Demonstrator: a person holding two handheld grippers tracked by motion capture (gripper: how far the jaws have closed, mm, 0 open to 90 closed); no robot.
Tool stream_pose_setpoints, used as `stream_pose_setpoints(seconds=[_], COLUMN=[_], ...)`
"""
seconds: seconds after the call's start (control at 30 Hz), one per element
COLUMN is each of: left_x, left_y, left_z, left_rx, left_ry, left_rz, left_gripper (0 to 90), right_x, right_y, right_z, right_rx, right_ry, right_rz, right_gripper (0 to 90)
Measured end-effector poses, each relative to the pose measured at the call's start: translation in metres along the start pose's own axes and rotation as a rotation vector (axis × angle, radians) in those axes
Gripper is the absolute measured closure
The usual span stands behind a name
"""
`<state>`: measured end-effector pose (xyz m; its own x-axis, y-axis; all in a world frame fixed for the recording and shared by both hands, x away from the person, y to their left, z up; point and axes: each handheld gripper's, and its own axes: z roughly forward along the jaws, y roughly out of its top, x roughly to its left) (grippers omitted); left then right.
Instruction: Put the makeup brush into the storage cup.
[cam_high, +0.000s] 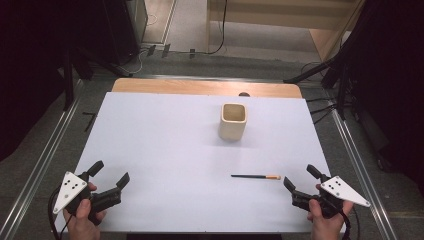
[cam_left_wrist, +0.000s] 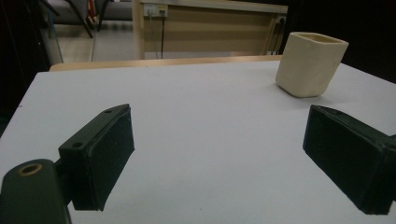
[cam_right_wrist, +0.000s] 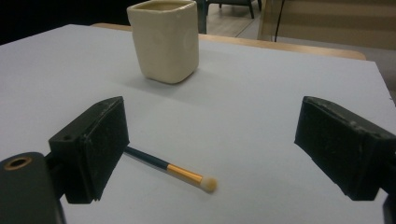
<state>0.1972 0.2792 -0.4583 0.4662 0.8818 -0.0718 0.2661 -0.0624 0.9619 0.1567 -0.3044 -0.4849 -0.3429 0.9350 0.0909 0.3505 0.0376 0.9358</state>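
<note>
On the near left corner of the white table top (cam_high: 165, 150): left gripper (cam_high: 110, 174), held in a hand (cam_high: 82, 220) that enters from the bottom edge of the high view; grey three-cornered plate on top; jaws wide apart, nothing between them, pointing toward the far right. From the left gripper view, bare white surface lies between the two black pads (cam_left_wrist: 109, 154).

Centre, toward the far edge: cream cup (cam_high: 233, 121), square-mouthed with rounded corners, upright, standing alone on the white surface, well apart from both grippers. Seen also in the left gripper view at upper right (cam_left_wrist: 310, 63) and in the right gripper view at upper left (cam_right_wrist: 163, 39).

Near right of centre: brush (cam_high: 256, 176), thin dark handle, orange band and pale tip, lying flat, handle to the left, tip to the right. Nearer than the cup and well apart from it.

Near right corner: right gripper (cam_high: 300, 181), held in a hand (cam_high: 325, 225), grey plate on top; jaws wide apart and empty, pointing toward the far left. The brush tip lies just beside its jaws, untouched. From the right gripper view, the brush (cam_right_wrist: 175, 171) lies on the table between the jaws, its handle passing behind the left pad.
</note>
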Motion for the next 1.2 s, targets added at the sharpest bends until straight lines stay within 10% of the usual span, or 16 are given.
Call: stream_pose_setpoints(seconds=[0.73, 1.2], left_x=[-0.004, -0.007], left_y=[-0.001, -0.002], left_z=[0.006, 0.009], left_rx=[0.015, 0.032], left_ry=[-0.008, 0.012], left_rz=[0.011, 0.026], left_gripper=[9.6, 9.7], right_x=[0.000, -0.004], right_y=[0.009, 0.031], right_z=[0.000, 0.022], right_rx=[0.016, 0.125], right_ry=[-0.015, 0.058], right_rz=[-0.026, -0.086], right_gripper=[13.7, 16.9])
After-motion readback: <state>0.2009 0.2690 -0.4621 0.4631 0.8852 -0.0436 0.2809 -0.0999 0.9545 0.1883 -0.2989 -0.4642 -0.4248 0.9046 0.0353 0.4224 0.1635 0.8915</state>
